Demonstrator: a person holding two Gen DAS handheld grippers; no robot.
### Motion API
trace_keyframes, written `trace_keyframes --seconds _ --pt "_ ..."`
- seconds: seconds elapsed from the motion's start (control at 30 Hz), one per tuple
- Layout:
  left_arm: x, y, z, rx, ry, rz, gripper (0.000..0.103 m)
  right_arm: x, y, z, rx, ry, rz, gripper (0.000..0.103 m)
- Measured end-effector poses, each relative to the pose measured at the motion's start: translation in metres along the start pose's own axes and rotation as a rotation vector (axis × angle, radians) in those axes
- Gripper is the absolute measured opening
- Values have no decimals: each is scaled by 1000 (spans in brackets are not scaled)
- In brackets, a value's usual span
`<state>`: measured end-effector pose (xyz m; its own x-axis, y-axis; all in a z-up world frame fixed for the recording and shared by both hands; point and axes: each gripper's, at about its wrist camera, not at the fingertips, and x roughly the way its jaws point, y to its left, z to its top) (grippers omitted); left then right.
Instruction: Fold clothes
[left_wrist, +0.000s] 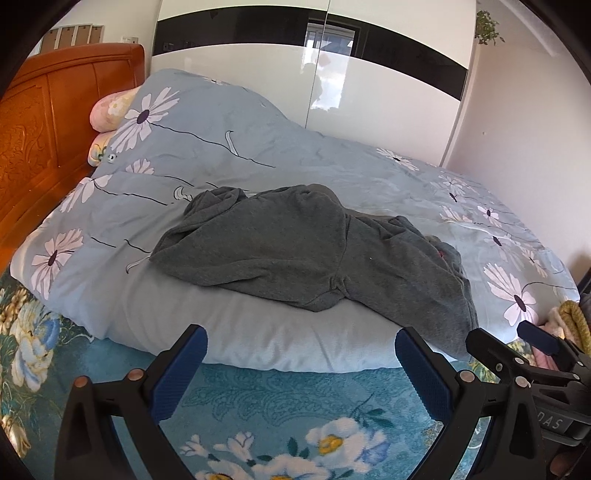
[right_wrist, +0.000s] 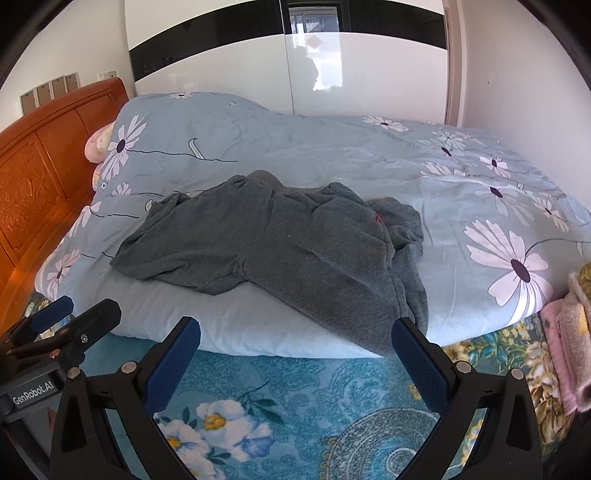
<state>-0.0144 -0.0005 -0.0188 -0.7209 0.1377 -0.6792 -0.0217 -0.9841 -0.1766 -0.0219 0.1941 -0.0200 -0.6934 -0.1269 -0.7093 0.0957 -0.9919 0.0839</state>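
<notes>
A crumpled dark grey garment (left_wrist: 295, 251) (right_wrist: 295, 243) lies on a light blue flowered duvet (left_wrist: 240, 155) (right_wrist: 332, 147), near its front edge. A small red mark (right_wrist: 377, 219) shows among the garment's right-hand folds. My left gripper (left_wrist: 301, 339) hovers in front of the duvet's edge, open, with nothing between its blue pads. My right gripper (right_wrist: 295, 328) is beside it, also open and empty, its right fingertip (right_wrist: 402, 326) close to the garment's hanging corner. Each gripper shows in the other's view: the right gripper (left_wrist: 502, 332) and the left gripper (right_wrist: 86, 306).
An orange wooden headboard (left_wrist: 44, 129) (right_wrist: 33, 184) stands at the left with a pink pillow (left_wrist: 107, 110) against it. A glossy white and black wardrobe (right_wrist: 332, 66) rises behind the bed. A teal flowered blanket (left_wrist: 277, 398) lies under the grippers. Pink and yellow folded cloth (right_wrist: 569, 332) sits at the right.
</notes>
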Motion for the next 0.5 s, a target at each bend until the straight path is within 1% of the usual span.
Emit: trace_keyframes --seconds 0.17,0.23,0.5 --pt "6 3 -1 -1 14 -28 103 2 2 1 -15 -17 -4 103" --pt "9 4 -1 -2 15 -20 103 3 0 2 -10 -17 -6 103" --pt "16 8 -4 -10 18 -14 103 13 3 1 -19 24 13 103"
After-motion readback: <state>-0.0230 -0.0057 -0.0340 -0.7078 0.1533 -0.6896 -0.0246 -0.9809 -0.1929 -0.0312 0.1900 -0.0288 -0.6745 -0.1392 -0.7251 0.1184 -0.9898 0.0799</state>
